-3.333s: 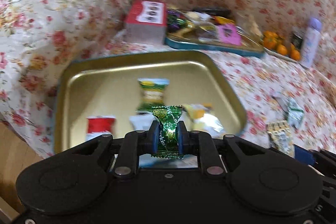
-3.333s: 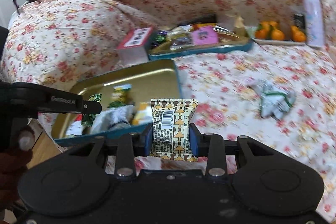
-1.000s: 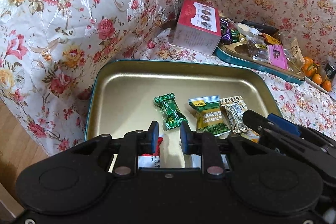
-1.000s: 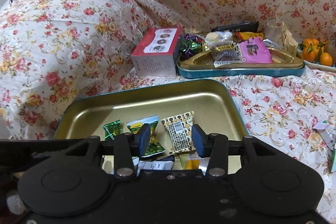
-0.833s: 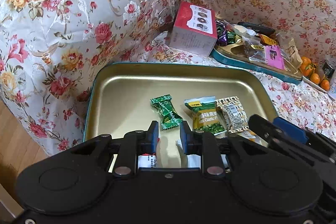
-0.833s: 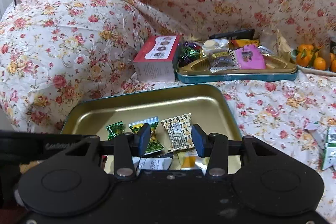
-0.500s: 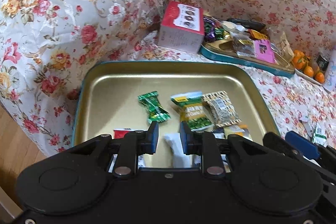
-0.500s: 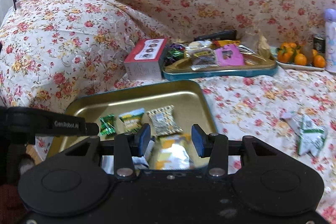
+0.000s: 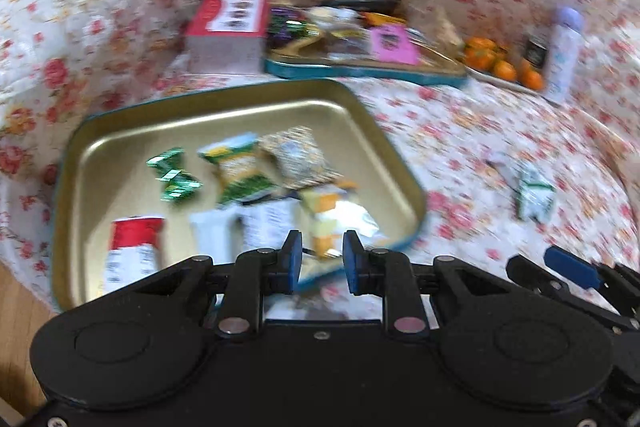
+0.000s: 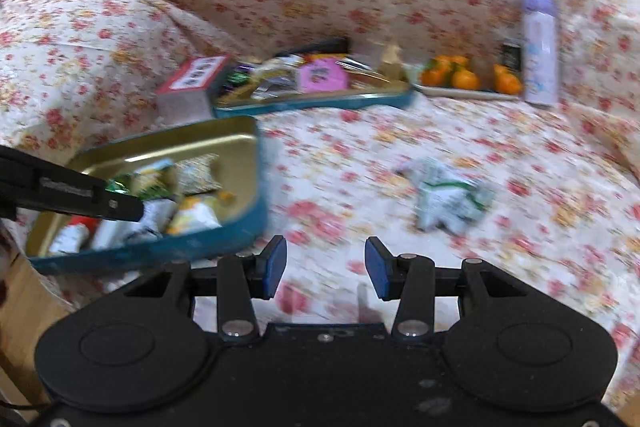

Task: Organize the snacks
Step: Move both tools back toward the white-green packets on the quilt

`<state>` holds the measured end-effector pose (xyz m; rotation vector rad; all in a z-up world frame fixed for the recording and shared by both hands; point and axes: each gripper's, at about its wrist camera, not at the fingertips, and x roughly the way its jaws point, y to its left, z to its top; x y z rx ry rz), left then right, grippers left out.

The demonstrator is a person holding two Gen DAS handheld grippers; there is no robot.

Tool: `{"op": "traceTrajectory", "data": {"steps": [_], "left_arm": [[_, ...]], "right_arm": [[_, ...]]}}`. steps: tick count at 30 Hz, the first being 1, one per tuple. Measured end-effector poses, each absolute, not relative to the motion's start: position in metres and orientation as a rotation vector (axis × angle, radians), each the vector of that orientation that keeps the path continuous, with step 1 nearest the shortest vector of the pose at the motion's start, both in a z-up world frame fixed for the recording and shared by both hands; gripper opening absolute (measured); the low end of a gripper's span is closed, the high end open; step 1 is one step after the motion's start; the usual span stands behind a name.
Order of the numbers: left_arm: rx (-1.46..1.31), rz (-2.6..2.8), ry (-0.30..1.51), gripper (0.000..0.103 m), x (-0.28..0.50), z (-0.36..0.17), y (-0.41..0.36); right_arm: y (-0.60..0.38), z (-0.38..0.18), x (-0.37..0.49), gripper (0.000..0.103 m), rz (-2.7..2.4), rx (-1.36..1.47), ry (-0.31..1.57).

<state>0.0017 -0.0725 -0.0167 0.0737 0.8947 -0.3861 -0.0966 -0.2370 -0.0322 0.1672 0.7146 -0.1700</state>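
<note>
Nearest the cameras, both pairs of tongs are empty. The left tongs stand at a narrow gap over the near rim of the gold tray, nothing between the blue pads. The right tongs stand somewhat wider, over bare floral sofa cover, also gripping nothing.

Just beyond, the gold tray holds the sorted snacks: a red packet, a green candy, a green-and-yellow packet, a patterned packet and an orange-and-white one, lying close together, some overlapping.

Farther right, well apart from the tray, a white-and-green packet lies loose on the sofa cover. At the back sit a red box, a second tray heaped with sweets, a plate of oranges and a lilac bottle.

The step in hand looks like the reach between deliveries: tongs emptied, heading for the next item. The loose white-and-green packet seems the likely target. The right tongs would need to open wider, come down over the crumpled wrapper and pinch an edge before carrying it to the tray.
</note>
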Motion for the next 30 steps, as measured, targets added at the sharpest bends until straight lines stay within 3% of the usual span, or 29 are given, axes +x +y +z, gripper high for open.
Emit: {"op": "traceTrajectory", "data": {"steps": [14,30], "left_arm": [[0.190,-0.503,0.911,0.032,-0.044,-0.035,-0.151],[0.204,-0.461,0.986,0.032,-0.020,-0.066,-0.216]], "right_arm": [[-0.311,-0.052,-0.139,0.046,-0.335,0.186,0.724],[-0.336,-0.044,-0.088,0.051,-0.266,0.157,0.643]]}}
